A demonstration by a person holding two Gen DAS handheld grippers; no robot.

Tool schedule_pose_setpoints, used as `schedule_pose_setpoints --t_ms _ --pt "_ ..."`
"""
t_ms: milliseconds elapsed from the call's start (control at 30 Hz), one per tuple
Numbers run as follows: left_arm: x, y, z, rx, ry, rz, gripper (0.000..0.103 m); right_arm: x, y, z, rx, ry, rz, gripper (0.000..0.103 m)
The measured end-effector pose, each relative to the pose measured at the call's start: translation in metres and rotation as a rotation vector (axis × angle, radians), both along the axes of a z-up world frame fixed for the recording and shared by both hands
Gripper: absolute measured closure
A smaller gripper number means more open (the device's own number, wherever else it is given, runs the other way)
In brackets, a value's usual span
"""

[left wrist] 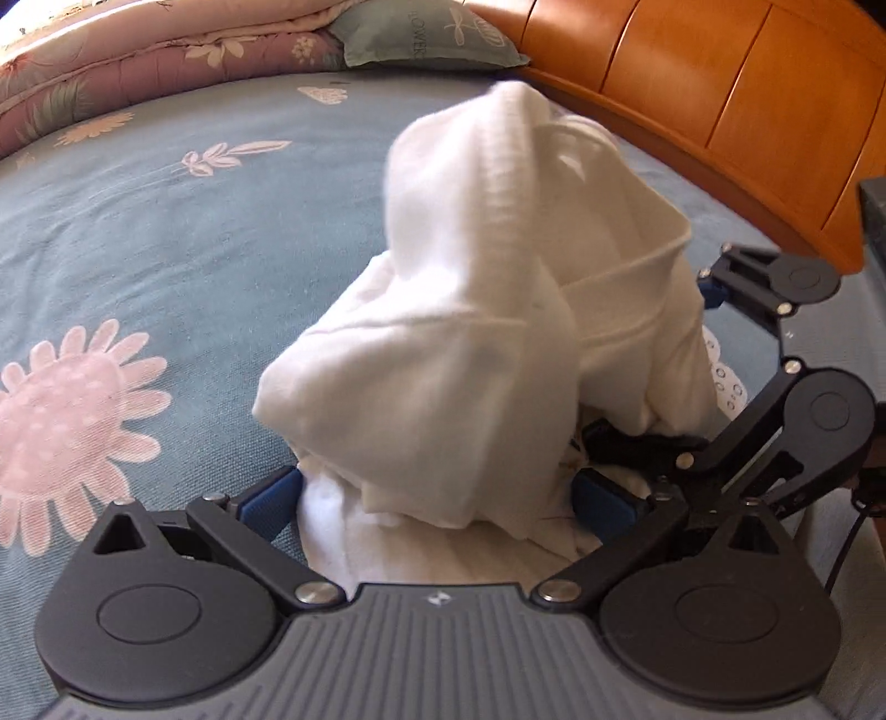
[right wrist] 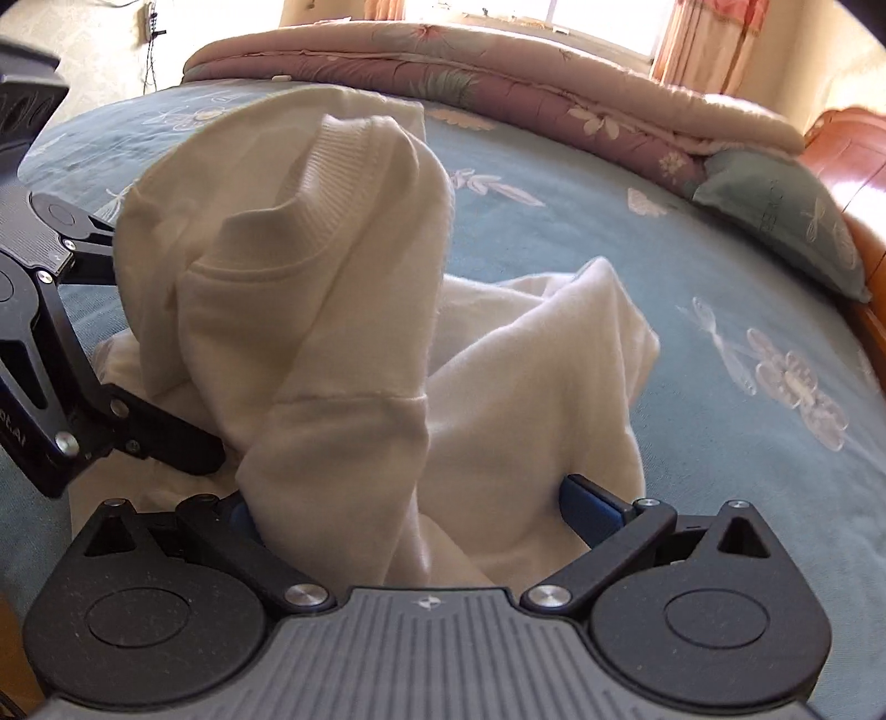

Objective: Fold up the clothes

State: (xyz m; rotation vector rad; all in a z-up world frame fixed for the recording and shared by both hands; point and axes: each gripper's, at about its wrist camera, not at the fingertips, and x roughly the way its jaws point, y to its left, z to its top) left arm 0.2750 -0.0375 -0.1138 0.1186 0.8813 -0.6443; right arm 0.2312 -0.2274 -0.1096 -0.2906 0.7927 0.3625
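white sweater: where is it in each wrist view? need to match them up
Left wrist view: white sweater fills the centre, bunched up between the left gripper fingers; the right gripper shows at its right edge.
Right wrist view: white sweater fills the centre-left, rising from the right gripper; the left gripper shows at its left.
Shared landmark: the grey-green pillow against the wooden headboard.

Soft white knit garment [left wrist: 470, 310]; glossy wooden headboard [left wrist: 720, 99].
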Motion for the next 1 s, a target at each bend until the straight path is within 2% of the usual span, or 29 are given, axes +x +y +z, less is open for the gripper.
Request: schedule_pose_setpoints --t_ms 100,333,467,533,600,700,800,867,900,1000 --pt "0.000 0.001 -0.002 0.003 -0.023 -0.035 0.000 0.006 -0.009 -0.003 0.061 0.026 -0.004 0.000" --pt "-0.005 -0.001 0.004 0.019 -0.005 -0.018 0.000 0.004 -0.009 -0.001 0.077 0.029 -0.026 0.000" --pt "-0.018 0.011 0.026 0.033 -0.070 -0.012 0.001 -0.010 -0.015 0.014 0.102 0.023 -0.060 0.000" --pt "-0.025 0.016 0.036 0.040 -0.104 -0.010 0.001 -0.023 -0.019 0.025 0.099 -0.021 -0.068 0.000" --pt "-0.031 0.022 0.047 0.046 -0.138 -0.008 0.001 -0.034 -0.021 0.035 0.092 -0.059 -0.064 0.000" --pt "-0.035 0.027 0.060 0.047 -0.172 -0.007 0.001 -0.039 -0.015 0.040 0.106 -0.063 -0.032 0.000" --pt "-0.022 0.011 0.056 0.092 -0.187 -0.004 0.001 -0.033 -0.003 0.034 0.062 -0.061 -0.027 0.000" --pt "-0.015 0.004 0.051 0.140 -0.218 0.018 0.001 -0.029 -0.003 0.032 -0.014 -0.086 -0.089 0.000" --pt "-0.009 0.004 0.053 0.139 -0.229 0.026 0.001 -0.027 -0.005 0.032 -0.045 -0.098 -0.118 0.000" --pt "0.010 0.005 0.062 0.134 -0.271 0.044 0.000 -0.016 -0.021 0.047 -0.012 -0.146 -0.178 0.000"
